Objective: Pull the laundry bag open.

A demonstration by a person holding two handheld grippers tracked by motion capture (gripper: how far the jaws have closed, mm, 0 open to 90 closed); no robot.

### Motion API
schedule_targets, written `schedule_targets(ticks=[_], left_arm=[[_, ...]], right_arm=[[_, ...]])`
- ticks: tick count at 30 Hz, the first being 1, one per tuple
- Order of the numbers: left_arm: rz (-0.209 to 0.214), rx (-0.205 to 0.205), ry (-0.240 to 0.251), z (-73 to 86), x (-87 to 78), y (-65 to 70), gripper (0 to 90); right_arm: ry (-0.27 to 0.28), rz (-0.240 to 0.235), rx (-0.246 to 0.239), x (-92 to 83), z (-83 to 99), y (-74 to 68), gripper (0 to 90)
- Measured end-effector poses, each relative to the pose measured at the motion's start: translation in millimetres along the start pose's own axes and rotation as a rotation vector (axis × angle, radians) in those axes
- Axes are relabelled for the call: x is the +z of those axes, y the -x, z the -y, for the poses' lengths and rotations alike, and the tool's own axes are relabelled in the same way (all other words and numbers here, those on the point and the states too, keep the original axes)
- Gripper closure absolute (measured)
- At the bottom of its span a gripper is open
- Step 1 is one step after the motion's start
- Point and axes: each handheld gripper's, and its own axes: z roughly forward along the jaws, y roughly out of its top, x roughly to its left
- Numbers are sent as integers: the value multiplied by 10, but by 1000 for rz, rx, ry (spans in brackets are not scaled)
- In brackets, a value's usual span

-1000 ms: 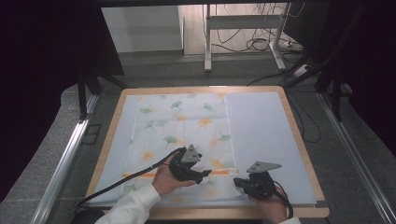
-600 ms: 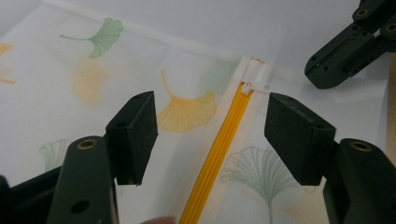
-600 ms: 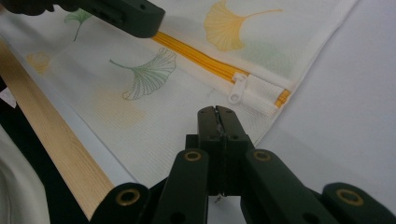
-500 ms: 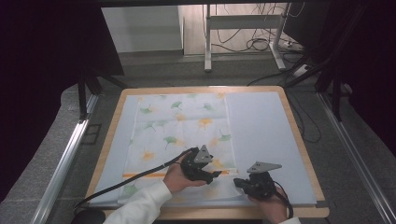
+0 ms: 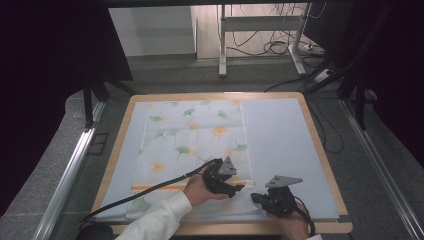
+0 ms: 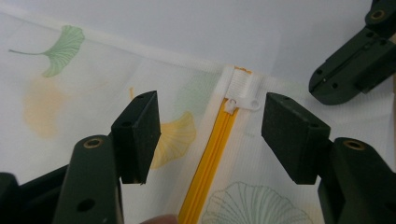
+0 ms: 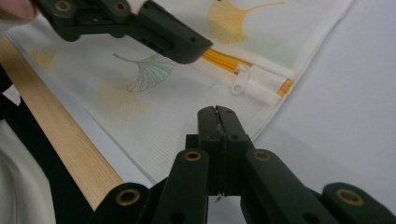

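Two tools low over bag (image 5: 195, 135): left tool (image 6: 210, 121) closing, straddling zipper pull (image 6: 243, 103); right tool (image 7: 217, 116) shut, pinching bag edge.

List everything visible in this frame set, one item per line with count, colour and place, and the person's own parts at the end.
fabric bag: 1, white with green and yellow ginkgo leaves, flat on the left half of the mat.
zipper: 1, yellow-orange, along the bag's near edge.
zipper pull: 1, white, at the zipper's end by the bag's corner.
mat: 1, pale blue, covering the board.
board: 1, light wood, under the mat.
desk frame: 1, white, on the floor behind.
left gripper: 1, black, open, jaws either side of the zipper pull, closing in.
right gripper: 1, black, shut at the bag's corner edge.
sleeve: 1, white, bottom edge.
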Motion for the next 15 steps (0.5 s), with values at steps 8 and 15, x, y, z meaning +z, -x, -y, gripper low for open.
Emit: schedule_targets(ticks=[8, 15], left_arm=[[41, 43, -10, -31, 119, -1, 378], [48, 91, -47, -58, 213, 21, 396]], right_arm=[[-6, -1, 3, 18, 3, 3, 894], [-12, -3, 2, 20, 3, 0, 894]])
